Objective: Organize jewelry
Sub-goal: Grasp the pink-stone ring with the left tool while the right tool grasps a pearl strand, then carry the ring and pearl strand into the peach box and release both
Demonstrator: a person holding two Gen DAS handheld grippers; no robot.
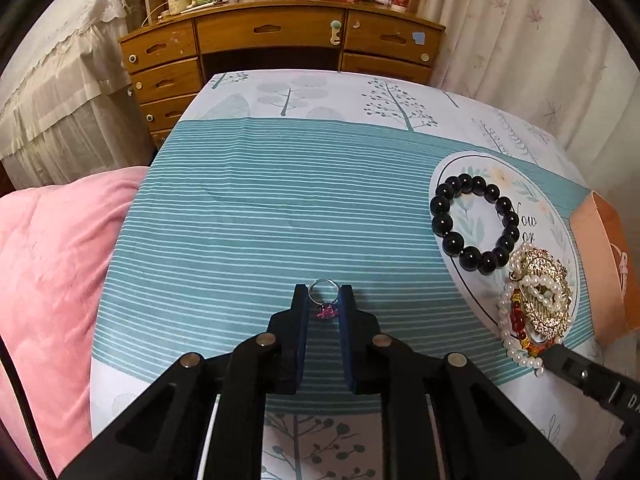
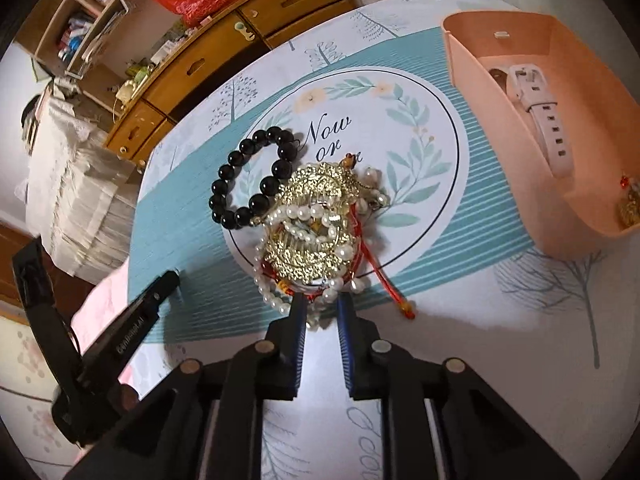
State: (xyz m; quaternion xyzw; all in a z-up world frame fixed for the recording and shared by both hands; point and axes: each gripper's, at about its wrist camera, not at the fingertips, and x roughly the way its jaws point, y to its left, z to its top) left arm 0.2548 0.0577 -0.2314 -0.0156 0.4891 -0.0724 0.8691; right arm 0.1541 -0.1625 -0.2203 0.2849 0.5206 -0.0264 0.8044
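Observation:
My left gripper (image 1: 324, 294) is shut on a silver ring with a pink stone (image 1: 325, 300), held just above the striped cloth. A black bead bracelet (image 1: 472, 222) lies on a round printed mat (image 1: 532, 200); it also shows in the right wrist view (image 2: 252, 176). A pile of pearl strand, gold ornament and red cord (image 2: 316, 236) sits on the mat's near edge. My right gripper (image 2: 322, 304) has its tips closed around the pearl strand (image 2: 320, 300) at the pile's near edge. A peach box (image 2: 568, 92) at the right holds a white watch (image 2: 540, 108) and a small gold piece (image 2: 630, 210).
The table is covered by a teal striped cloth (image 1: 260, 208) with tree prints. A pink quilt (image 1: 52, 264) lies to its left. A wooden desk with drawers (image 1: 276, 44) stands behind, with curtains (image 1: 520, 48) at the right.

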